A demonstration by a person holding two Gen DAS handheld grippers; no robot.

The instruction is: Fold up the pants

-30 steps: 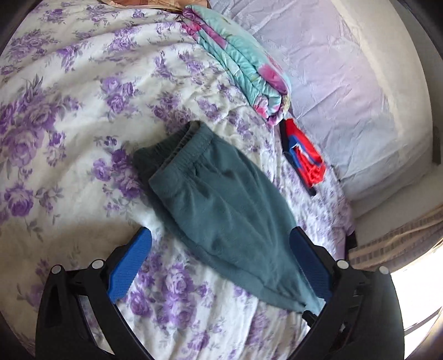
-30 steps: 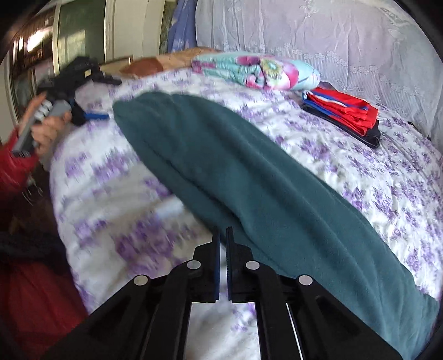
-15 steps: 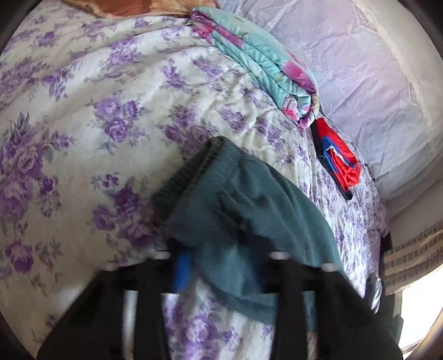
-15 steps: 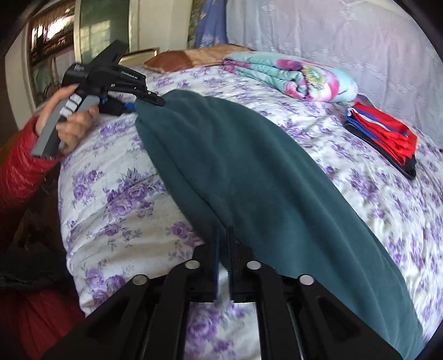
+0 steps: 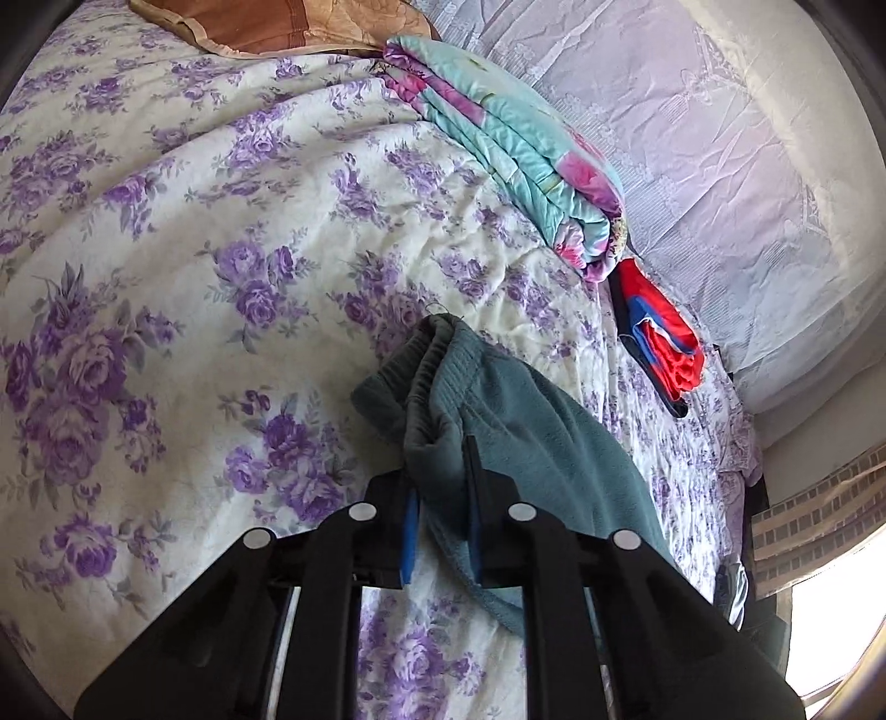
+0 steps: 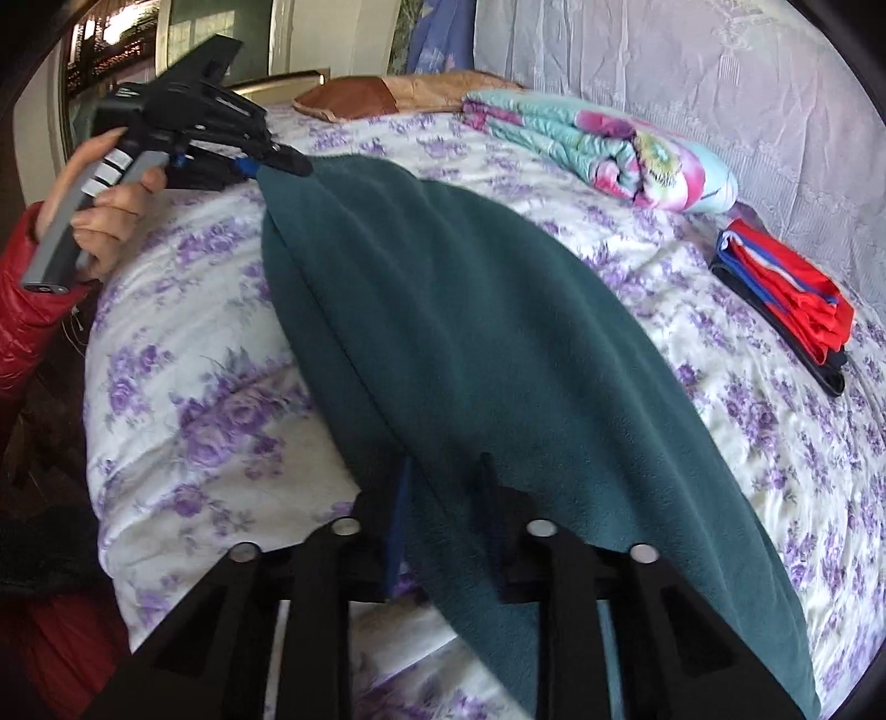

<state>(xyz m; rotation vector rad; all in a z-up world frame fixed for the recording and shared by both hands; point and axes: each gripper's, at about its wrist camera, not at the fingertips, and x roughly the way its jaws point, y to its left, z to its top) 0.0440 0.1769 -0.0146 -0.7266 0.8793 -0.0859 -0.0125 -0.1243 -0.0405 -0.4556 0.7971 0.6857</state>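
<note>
My left claw (image 5: 440,487) is closing on the teal pants (image 5: 498,437) waistband; my right claw (image 6: 443,498) is closing around their leg edge

Bed covered by a white bedspread (image 5: 232,232) printed with purple flowers. Brown pillow (image 5: 277,25) seen at the head end. Folded turquoise-and-pink quilt (image 5: 515,149) laid along the wall-side edge, red-and-blue folded garment (image 5: 662,338) just beside it. Wall draped with pale lace cloth (image 6: 692,72).
</note>
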